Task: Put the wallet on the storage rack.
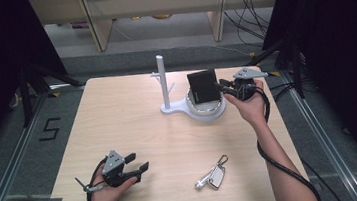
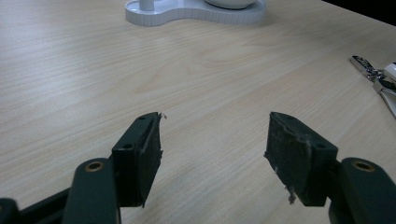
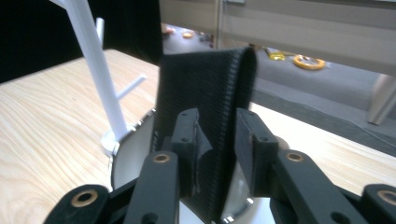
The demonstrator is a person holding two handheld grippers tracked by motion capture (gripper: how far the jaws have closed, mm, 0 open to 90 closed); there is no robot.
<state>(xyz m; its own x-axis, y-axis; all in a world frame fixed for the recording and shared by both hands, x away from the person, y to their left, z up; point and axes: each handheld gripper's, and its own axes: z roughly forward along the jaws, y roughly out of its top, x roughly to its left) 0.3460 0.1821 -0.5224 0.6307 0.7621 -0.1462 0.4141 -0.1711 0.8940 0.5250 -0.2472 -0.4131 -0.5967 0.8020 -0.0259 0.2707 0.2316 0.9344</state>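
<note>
Nearest to me in the high view, my left tool is resting low over the near left part of the worktop, its jaws standing wide with nothing but bare wood between them. To its right a metal key clip is lying flat near the front edge, its far end cut off at the border of the left gripper view.

At the back, the white dish of the stand is holding a black pouch, which is standing upright in it. The pouch is looking flat and dark, with a woven, ribbed surface and a folded top edge. A white post with short pegs is rising from the same base, just beside the dish.

My right tool is reaching in from the right at the pouch's side. In the right gripper view the pouch is sitting between the jaws, which are partly spread; I am seeing a gap at each pad, so they are not pressing on it.

The pouch is hiding most of the dish's inside, and I cannot tell how its bottom edge is sitting there
</note>
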